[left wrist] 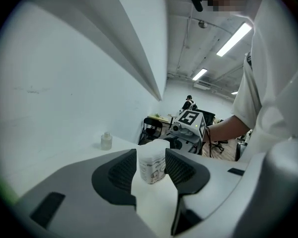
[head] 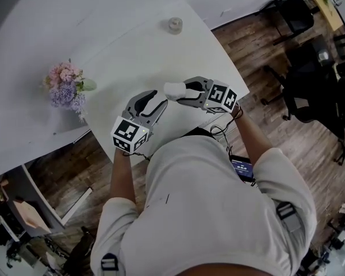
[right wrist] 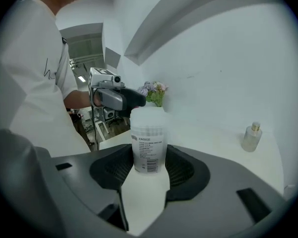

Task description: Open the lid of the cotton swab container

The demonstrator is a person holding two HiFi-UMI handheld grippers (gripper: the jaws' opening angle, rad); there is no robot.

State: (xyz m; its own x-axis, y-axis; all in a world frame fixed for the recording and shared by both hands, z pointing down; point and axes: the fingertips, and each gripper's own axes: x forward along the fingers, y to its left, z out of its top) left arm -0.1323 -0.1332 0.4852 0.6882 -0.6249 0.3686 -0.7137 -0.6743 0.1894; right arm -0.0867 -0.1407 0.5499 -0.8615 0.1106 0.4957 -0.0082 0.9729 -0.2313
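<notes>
The cotton swab container [head: 173, 89] is a small whitish tub with a printed label [right wrist: 148, 155] and its lid on top [right wrist: 148, 115]. It is held up above the white table [head: 132, 50]. My right gripper [head: 181, 92] is shut on it, the ribbed pads [right wrist: 181, 168] pressing its lower body. My left gripper [head: 161, 97] faces it from the other side. In the left gripper view the container [left wrist: 152, 163] stands between that gripper's jaws, which flank it closely without clearly pressing it. My right gripper's marker cube [left wrist: 190, 118] shows behind it.
A small glass bottle [head: 175, 25] stands at the table's far side. A bunch of pink and purple flowers [head: 66, 85] sits at the left. Black chairs [head: 293, 10] stand on the wooden floor to the right, past the table's edge.
</notes>
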